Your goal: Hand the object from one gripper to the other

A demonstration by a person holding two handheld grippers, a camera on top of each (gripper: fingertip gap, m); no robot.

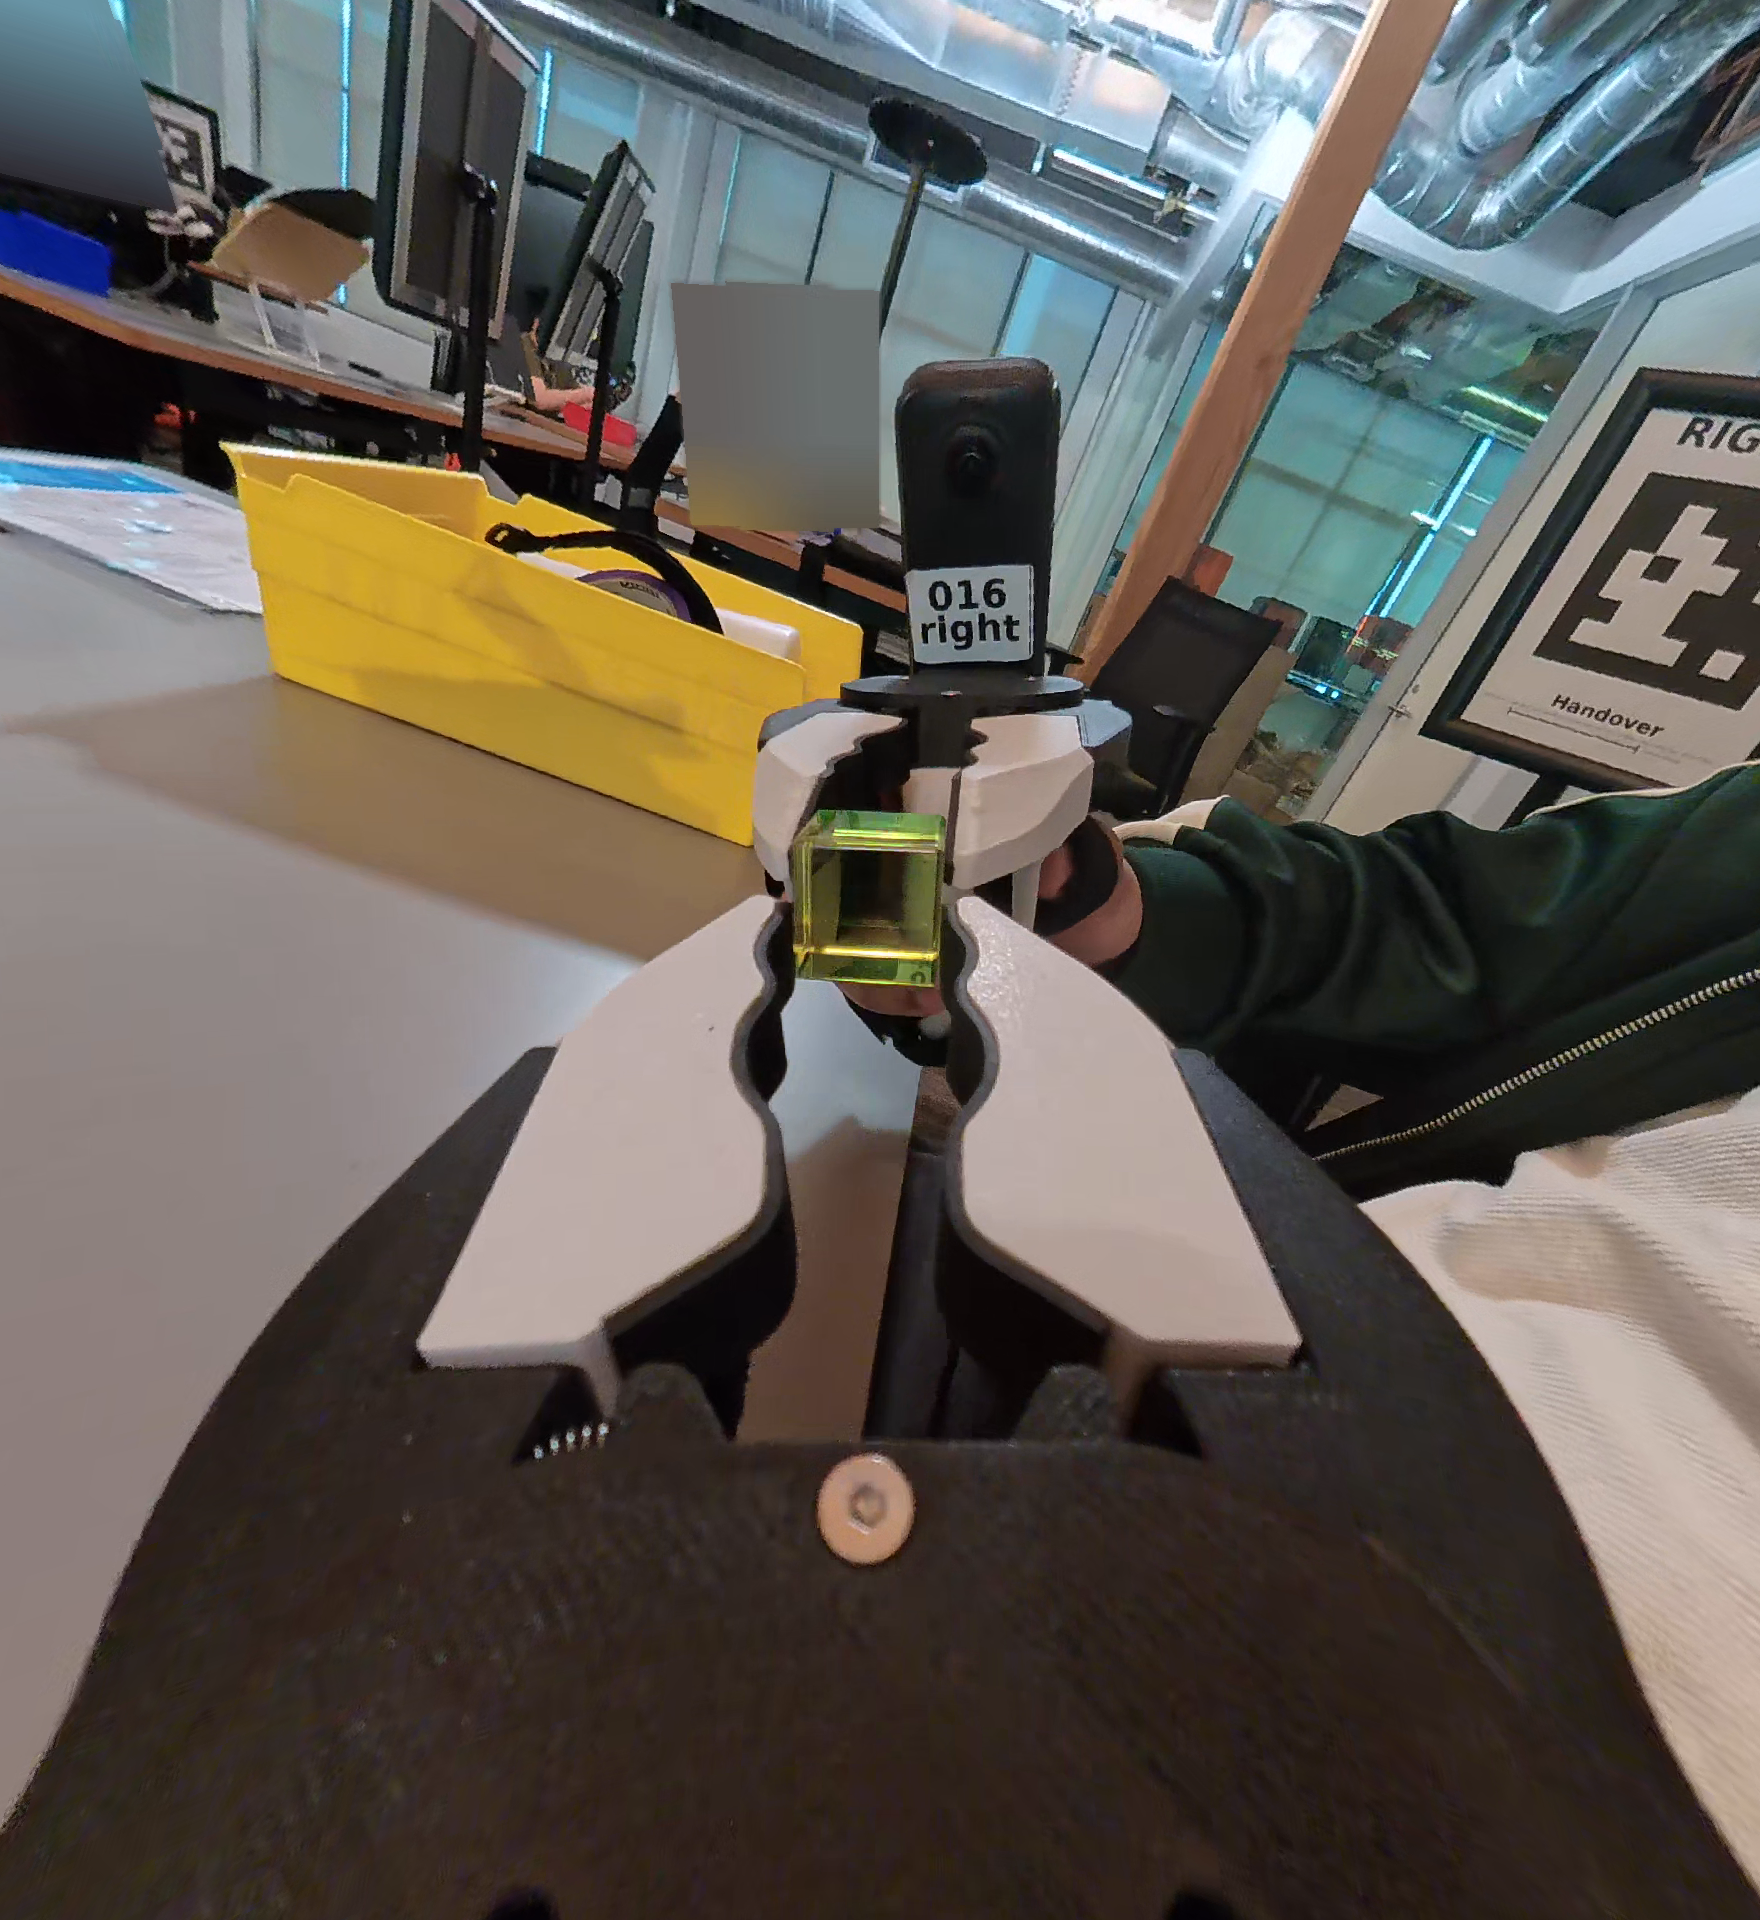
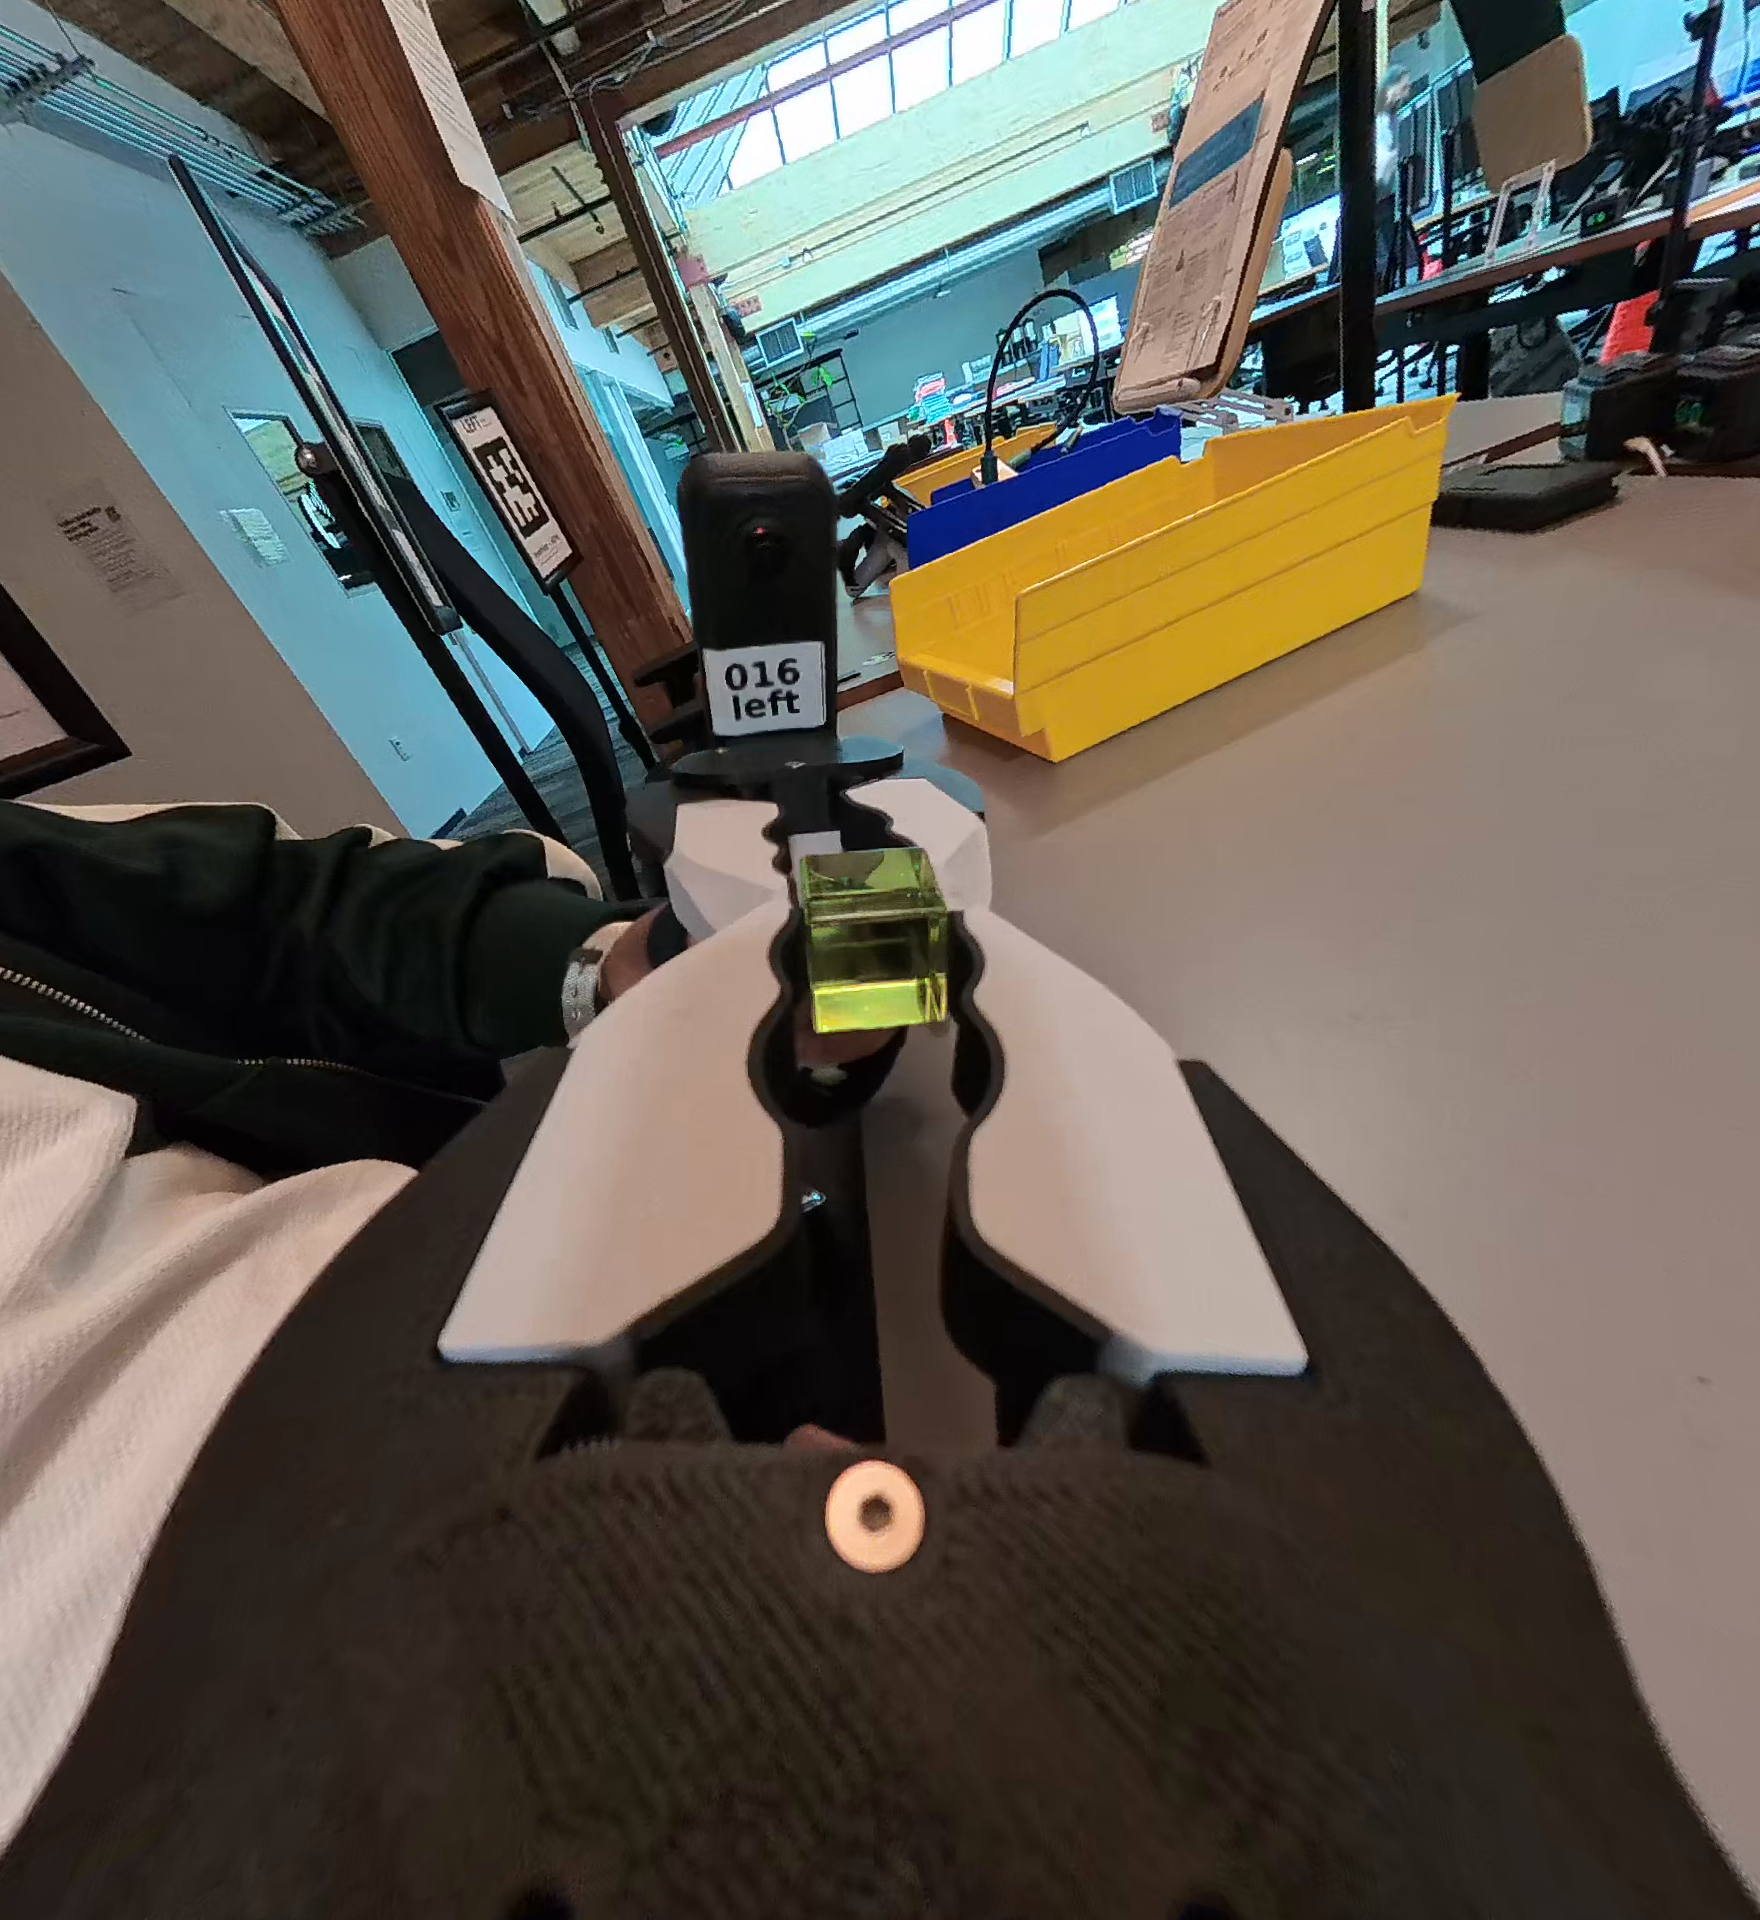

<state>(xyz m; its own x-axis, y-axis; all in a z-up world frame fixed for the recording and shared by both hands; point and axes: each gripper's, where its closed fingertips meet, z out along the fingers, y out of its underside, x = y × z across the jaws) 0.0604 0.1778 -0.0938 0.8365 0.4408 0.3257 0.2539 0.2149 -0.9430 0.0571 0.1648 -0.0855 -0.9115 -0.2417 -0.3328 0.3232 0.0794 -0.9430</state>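
A clear yellow-green cube (image 1: 865,899) is held in the air above the grey table (image 1: 180,987), between two grippers that face each other. My left gripper (image 1: 865,920) has its white fingers closed on the cube's near sides. My right gripper (image 1: 886,821) comes from the far side with its fingers against the cube's back half. In the right wrist view the cube (image 2: 874,940) sits between my right gripper's (image 2: 871,935) fingertips, touching both. The left gripper (image 2: 834,862) holds its far end. Both seem to grip it.
A yellow bin (image 1: 502,665) with a cable inside stands on the table beyond the grippers; it also shows in the right wrist view (image 2: 1167,582), with a blue bin (image 2: 1042,488) behind. A dark green sleeve (image 1: 1427,914) reaches in from the right. A framed marker sign (image 1: 1686,582) stands behind. Only a small space, under 4 cm, lies between the two pairs of fingers.
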